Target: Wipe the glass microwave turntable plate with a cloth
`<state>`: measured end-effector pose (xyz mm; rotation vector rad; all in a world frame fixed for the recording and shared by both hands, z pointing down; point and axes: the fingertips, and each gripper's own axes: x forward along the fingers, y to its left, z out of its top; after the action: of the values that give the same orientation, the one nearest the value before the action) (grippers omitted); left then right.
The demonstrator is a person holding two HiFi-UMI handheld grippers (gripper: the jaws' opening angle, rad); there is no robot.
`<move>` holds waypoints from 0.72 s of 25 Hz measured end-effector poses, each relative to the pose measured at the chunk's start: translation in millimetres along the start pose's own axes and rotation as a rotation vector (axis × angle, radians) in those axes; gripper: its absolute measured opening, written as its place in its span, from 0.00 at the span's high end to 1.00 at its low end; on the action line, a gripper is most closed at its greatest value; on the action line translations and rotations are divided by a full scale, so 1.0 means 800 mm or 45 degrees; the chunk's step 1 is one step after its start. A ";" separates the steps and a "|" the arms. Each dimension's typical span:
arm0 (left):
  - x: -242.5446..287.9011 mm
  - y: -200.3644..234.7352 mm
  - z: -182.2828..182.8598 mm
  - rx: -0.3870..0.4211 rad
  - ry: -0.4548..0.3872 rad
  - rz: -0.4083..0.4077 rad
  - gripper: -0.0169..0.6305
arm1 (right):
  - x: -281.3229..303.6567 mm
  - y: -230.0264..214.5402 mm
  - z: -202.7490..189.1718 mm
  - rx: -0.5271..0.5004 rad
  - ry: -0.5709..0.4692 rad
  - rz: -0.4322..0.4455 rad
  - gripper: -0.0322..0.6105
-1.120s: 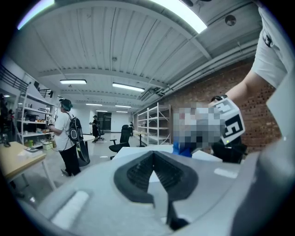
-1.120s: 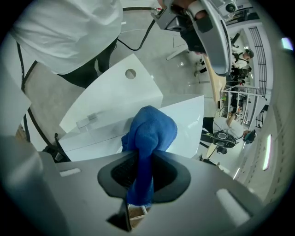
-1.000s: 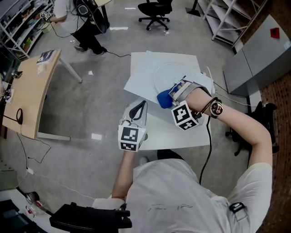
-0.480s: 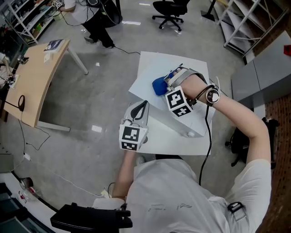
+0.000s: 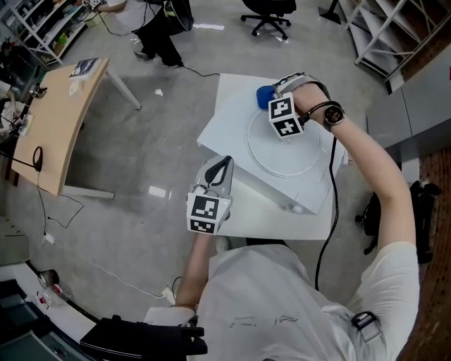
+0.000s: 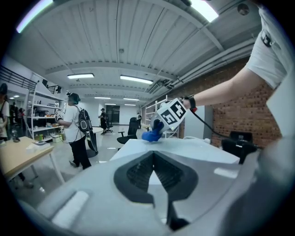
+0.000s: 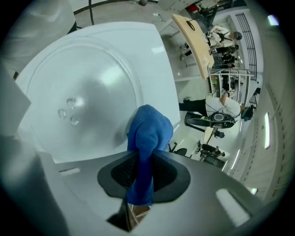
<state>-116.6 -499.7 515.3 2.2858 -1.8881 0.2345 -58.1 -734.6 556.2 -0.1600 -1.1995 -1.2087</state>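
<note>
A workshop-like lab: concrete floor (image 5: 158,141), metal shelving (image 5: 384,28), office chair (image 5: 266,14), brick wall (image 6: 230,120).

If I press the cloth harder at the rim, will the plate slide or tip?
Likely to slide: the glass plate lies unheld on a smooth white sheet, with the left gripper away. Pressing its rim might rock it slightly.

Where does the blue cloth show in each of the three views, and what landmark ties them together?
Head view: cloth at top centre, by the far rim of the plate.
Left gripper view: cloth at centre, small and distant, on the table.
Right gripper view: cloth at centre, clamped in the jaws of the right gripper, at the plate's rim.
Shared landmark: the white table, in all three.
</note>
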 end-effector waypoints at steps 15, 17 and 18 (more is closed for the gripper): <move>0.022 -0.048 0.020 0.084 -0.025 -0.167 0.97 | -0.024 0.177 -0.119 0.107 0.196 0.157 0.85; 0.021 -0.055 0.023 0.098 -0.031 -0.194 0.97 | -0.043 0.200 -0.114 0.101 0.198 0.159 0.85; 0.020 -0.058 0.024 0.102 -0.034 -0.206 0.97 | -0.053 0.210 -0.110 0.096 0.194 0.158 0.85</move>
<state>-67.5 -511.0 498.9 2.4903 -1.7237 0.2637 131.8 -695.0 564.9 -0.0831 -1.0841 -1.0470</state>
